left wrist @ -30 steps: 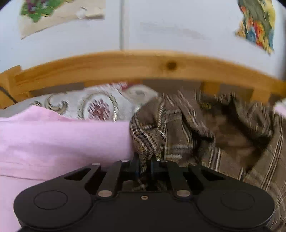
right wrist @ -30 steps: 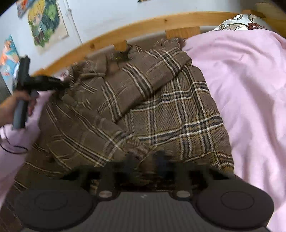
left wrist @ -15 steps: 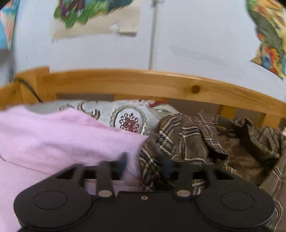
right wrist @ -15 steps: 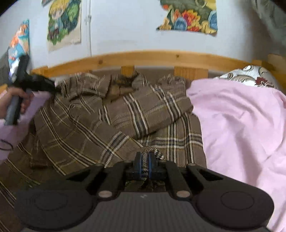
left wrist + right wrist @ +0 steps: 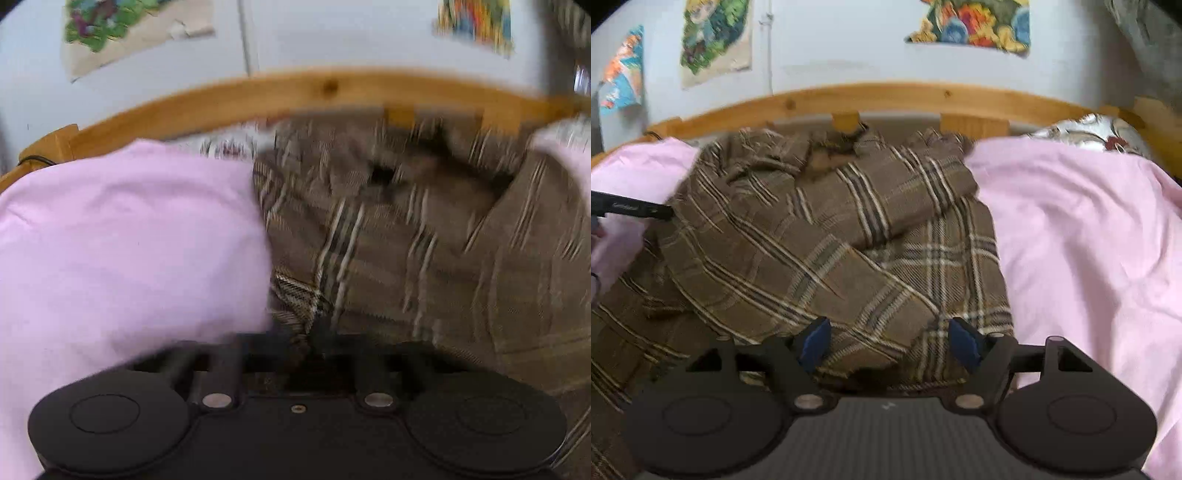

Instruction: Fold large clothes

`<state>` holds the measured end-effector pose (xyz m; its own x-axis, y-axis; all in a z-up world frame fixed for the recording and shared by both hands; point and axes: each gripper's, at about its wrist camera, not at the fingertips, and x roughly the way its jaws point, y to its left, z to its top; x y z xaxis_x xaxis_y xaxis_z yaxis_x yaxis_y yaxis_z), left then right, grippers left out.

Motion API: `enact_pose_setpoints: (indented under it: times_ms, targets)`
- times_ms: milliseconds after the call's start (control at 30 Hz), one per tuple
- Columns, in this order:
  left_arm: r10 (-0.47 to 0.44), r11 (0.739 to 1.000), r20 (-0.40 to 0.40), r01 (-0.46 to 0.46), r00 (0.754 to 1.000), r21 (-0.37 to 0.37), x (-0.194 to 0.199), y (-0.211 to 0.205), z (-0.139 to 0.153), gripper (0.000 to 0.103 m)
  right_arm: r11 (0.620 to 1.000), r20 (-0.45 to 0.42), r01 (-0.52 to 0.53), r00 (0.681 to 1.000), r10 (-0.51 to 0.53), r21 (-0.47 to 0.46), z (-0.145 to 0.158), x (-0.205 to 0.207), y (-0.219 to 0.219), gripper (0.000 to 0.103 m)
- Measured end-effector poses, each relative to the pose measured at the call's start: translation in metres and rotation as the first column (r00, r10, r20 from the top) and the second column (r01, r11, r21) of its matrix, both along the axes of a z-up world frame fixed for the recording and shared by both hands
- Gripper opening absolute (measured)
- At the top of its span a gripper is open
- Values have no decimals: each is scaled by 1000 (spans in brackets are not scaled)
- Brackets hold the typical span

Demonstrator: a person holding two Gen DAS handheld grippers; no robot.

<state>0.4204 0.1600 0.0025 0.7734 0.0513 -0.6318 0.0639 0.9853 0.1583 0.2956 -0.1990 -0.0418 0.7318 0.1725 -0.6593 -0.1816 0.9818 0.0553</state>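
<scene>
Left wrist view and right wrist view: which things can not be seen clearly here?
- Left tool: fingertips lost in blur, left wrist view; grip on the plaid shirt unclear.
- Person's hand: cut by left edge, right wrist view.
- Shirt collar: bunched, shape unclear.
- Patterned pillow: mostly behind the pink sheet.

- Pink sheet covers the bed.
- Wooden bed rail curves along the pale wall.
- Colourful posters hang above it.
- Patterned fabric, perhaps a pillow, at the far right corner.
</scene>
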Motion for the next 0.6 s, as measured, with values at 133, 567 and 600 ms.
enact_pose_setpoints:
  times_ms: [133,567,600]
  targets:
    - [84,996,7,-84,996,36,-6,8,9,0,998,-1,29,1000,-29,-49,3,-3,0,90]
    - [-60,987,27,64,998,-148,-22,16,11,67,1000,70,-10,997,9,12,11,6,4,98]
    - [-69,983,17,71,997,-168,-23,19,11,70,999,81,-39,996,36,29,17,13,6,98]
